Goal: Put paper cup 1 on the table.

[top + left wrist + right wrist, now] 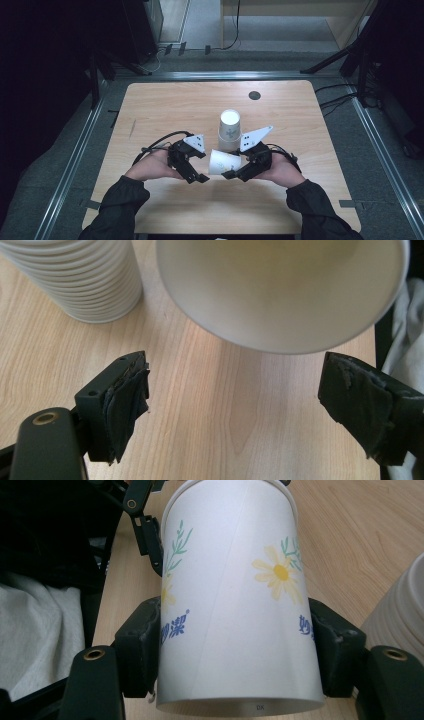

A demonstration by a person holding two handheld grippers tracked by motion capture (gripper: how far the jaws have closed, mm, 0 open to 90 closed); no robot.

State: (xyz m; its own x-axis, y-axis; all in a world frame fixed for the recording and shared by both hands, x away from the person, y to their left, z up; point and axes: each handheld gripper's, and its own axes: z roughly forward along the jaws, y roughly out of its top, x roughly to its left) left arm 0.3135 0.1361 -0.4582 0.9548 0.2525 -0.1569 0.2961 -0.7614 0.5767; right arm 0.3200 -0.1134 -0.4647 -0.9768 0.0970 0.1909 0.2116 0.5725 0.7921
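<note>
A white paper cup (223, 161) printed with yellow flowers and blue writing lies on its side just above the wooden table (165, 110). My right gripper (235, 173) is shut on it, and in the right gripper view both black jaws press the cup (235, 580) on its sides near the base. The cup's open mouth (280, 290) faces my left gripper (235, 370). That left gripper (199, 176) stands open a short way off, jaws wide apart with nothing between them. A stack of white paper cups (229, 131) stands upside down just behind both grippers.
A dark round grommet (254, 95) sits near the table's far edge. The cup stack (75, 280) rises close to the left gripper's left jaw, and the same stack (400, 615) is at the right gripper's right. Dark stands and cables ring the table.
</note>
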